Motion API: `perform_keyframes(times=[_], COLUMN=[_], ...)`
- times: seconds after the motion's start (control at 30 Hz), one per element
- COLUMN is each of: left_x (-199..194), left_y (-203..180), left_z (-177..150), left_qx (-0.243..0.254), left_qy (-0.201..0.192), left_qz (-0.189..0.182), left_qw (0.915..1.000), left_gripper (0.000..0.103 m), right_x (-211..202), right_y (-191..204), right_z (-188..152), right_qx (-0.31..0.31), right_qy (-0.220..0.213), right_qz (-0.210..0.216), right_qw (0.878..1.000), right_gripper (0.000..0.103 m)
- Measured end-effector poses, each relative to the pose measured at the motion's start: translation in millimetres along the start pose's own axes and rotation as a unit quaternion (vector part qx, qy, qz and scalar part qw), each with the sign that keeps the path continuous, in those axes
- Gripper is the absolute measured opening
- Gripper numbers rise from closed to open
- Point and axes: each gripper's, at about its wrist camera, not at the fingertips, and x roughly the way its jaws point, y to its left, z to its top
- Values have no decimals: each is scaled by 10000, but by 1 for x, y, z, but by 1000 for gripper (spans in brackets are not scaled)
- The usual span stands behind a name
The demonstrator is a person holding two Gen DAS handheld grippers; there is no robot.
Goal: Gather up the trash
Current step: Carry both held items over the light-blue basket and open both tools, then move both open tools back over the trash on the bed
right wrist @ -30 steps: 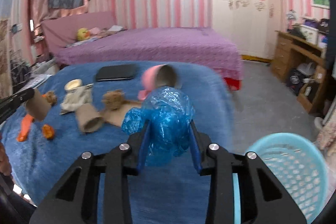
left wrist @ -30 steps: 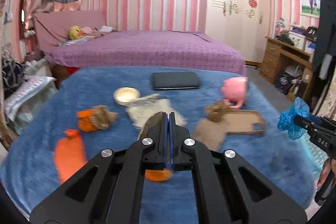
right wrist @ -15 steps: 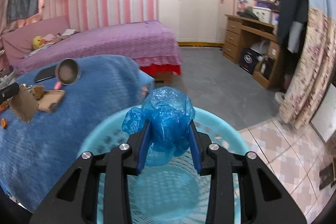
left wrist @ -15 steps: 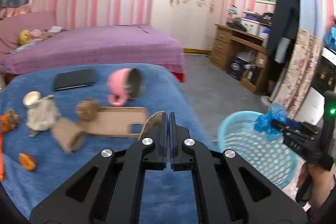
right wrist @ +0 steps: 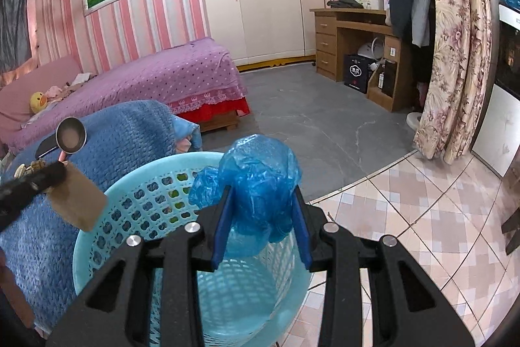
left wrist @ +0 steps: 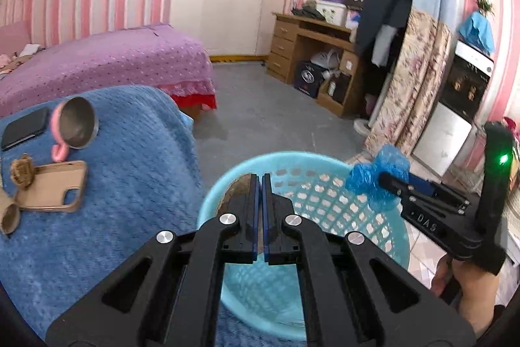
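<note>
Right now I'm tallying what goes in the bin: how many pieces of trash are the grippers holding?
2: a brown cardboard piece in the left gripper, a blue plastic bag in the right gripper, both over the basket.

Cardboard piece point(left wrist: 239, 187) mostly hidden behind left gripper point(left wrist: 259, 184) fingers. Basket point(right wrist: 136, 184) floor partly blocked by gripper bodies. Left gripper blurred, edge-cropped in right view.

Desk point(left wrist: 136, 171): covered by blue knitted blanket, at left of scene. On it: pink cup point(left wrist: 73, 126) lying on its side; dark flat case point(left wrist: 24, 132) at far left; tan phone case point(left wrist: 55, 189) nearer; brown crumpled wad point(left wrist: 22, 174) on its left end; cardboard tube point(left wrist: 8, 215) at left edge. Floor point(right wrist: 406, 217): light blue basket point(right wrist: 107, 236) just right of desk.
</note>
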Motion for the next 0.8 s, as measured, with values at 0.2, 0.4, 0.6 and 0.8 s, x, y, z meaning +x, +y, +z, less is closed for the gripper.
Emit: perform_keyframes(times=[0.2,0.4,0.6,0.8], left_x=[19,1,-18,-37], left_y=[19,46,69,86], left_z=[-2,8,15,15], left_qx=[-62,-14,-69,-107], left_qy=[106,-244,-333,-416], left_qz=[462,1111,1442,1623], left_qw=[9989,9935,9890,9858], left_gripper=[64,91,97,97], right_x=[1,1,2,0], right_y=[1,5,17,33], right_z=[-4,-6,-4,-3], right_qx=[-33,-113,-165,-312], right_qy=[43,73,25,-101], right_qz=[17,-7,-7,-160], right_qw=[10000,9999,9999,9993], right_gripper=[35,35,36,75])
